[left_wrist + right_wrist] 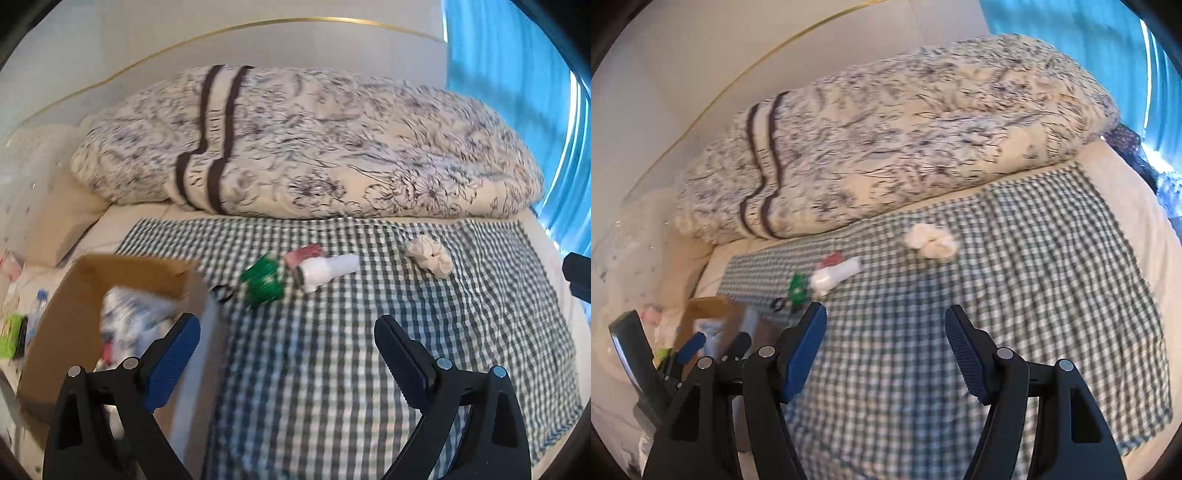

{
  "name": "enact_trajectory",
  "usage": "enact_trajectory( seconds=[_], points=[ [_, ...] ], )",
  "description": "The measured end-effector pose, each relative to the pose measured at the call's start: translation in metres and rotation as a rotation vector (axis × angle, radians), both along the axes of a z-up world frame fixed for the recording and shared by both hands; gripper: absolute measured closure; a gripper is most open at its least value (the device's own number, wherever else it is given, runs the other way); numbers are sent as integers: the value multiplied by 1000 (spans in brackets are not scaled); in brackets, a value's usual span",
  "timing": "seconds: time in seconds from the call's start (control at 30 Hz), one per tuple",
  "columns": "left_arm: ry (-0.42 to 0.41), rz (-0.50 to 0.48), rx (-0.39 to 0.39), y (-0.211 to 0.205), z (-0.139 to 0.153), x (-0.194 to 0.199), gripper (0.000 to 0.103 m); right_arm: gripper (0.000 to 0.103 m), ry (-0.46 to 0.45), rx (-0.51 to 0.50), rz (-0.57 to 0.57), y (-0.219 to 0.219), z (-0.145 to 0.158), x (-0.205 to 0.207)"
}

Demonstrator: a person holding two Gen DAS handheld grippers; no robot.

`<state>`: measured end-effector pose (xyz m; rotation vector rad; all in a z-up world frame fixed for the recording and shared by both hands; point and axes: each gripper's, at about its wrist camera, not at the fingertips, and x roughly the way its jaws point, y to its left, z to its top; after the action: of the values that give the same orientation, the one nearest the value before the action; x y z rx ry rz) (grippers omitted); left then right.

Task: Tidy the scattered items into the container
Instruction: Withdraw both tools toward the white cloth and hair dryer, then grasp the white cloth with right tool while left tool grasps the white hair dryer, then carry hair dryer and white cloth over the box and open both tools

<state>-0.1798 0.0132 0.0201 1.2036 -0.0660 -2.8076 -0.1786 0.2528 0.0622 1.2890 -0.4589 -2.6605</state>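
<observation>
White plastic bottle-shaped item [327, 272], lying flat mid-way across green checked cloth [369, 332] on bed, beside green packet [263, 281]; brown cardboard box [92, 295] left. Probably light, rigid, slippery; best taken across narrow body. Left hand-held gripper [287, 345] and right hand-held gripper [885, 334]: wide, empty.

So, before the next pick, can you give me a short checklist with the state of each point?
1. Left tongs open and empty: ok.
2. Right tongs open and empty: ok.
3. Cardboard box open at the top, with room: ok.
4. White bottle lying free on the checked cloth: not ok, it touches the pink item.
5. White scrunchie lying apart from the rest: ok.
6. What the green item is: cannot tell, blurred.
</observation>
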Motion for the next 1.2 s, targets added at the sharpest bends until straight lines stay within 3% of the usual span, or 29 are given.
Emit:
enact_trajectory(
  seconds=[0.3, 0.53, 0.8, 0.93, 0.97, 1.0, 1.03, 1.07, 1.13, 1.2],
  points=[
    [-66, -39, -101, 42, -69, -96, 5, 37, -71, 79, 25, 19, -53, -75],
    [-150, -10, -73, 46, -128, -154, 5, 37, -145, 188, 87, -2, -108, -142],
    [-196, -30, -137, 40, -166, -189, 5, 37, -228, 265, 104, -22, -164, -205],
    [-221, -42, -105, 35, -178, -195, 5, 37, -269, 273, 97, -24, -182, -219],
    [-218, -48, -81, 33, -178, -195, 13, 37, -269, 266, 98, -24, -183, -219],
    [-223, -56, -61, 32, -178, -196, 18, 45, -272, 268, 95, -24, -185, -219],
    [-221, -63, -53, 32, -176, -195, 34, 69, -278, 277, 91, -24, -186, -219],
    [-211, -63, -77, 35, -174, -194, 47, 79, -289, 284, 86, -24, -188, -218],
    [-219, -73, -95, 39, -171, -192, 47, 89, -298, 284, 77, -21, -189, -213],
    [-223, -75, -63, 41, -170, -189, 47, 90, -281, 308, 65, -19, -186, -204]
  ],
)
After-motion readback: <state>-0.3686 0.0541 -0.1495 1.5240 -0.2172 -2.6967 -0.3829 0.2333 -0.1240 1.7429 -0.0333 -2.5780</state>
